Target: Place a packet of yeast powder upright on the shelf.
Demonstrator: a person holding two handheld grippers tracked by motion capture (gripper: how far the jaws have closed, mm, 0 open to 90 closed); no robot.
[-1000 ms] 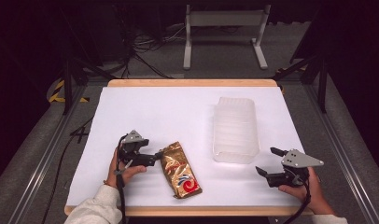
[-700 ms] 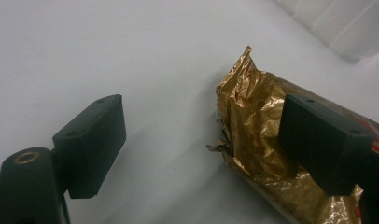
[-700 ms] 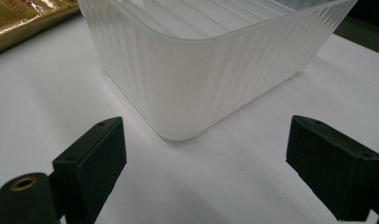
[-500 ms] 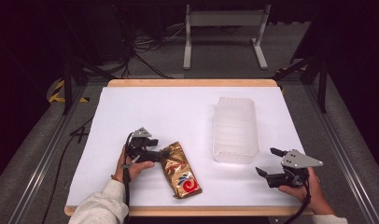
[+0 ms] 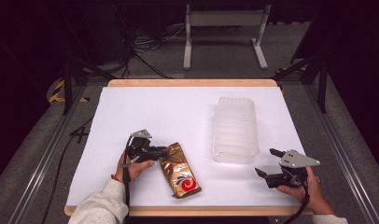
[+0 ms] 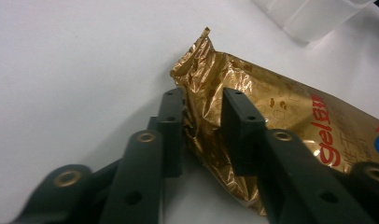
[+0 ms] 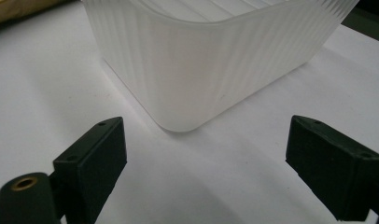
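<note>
At a white-topped table [image 5: 131,112], a person's left gripper [image 6: 204,121] has just been closing its jaws on the crimped top end of a gold foil packet [image 6: 271,121], the crinkled seal now pinched between the two black pads; seen from the high view, the left gripper [image 5: 160,151] lies low over the tabletop with the packet [image 5: 179,171] stretching away from its jaw tips toward the table's near edge, flat on the surface. The grip at the seal looks chosen because that flattened edge is the thinnest, firmest place to take hold of a soft pouch. The packet is shiny gold, creased and puckered near the pads, with red lettering and a red-and-blue swirl emblem farther down its face. The right gripper [image 7: 206,158], jaws spread wide with nothing between them, waits just short of a frosted, ribbed plastic bin [image 7: 211,60] that sits directly ahead of its pads, likely standing by while the other hand works; from the high view the right gripper [image 5: 267,165] rests near the bin [image 5: 235,130]
</note>
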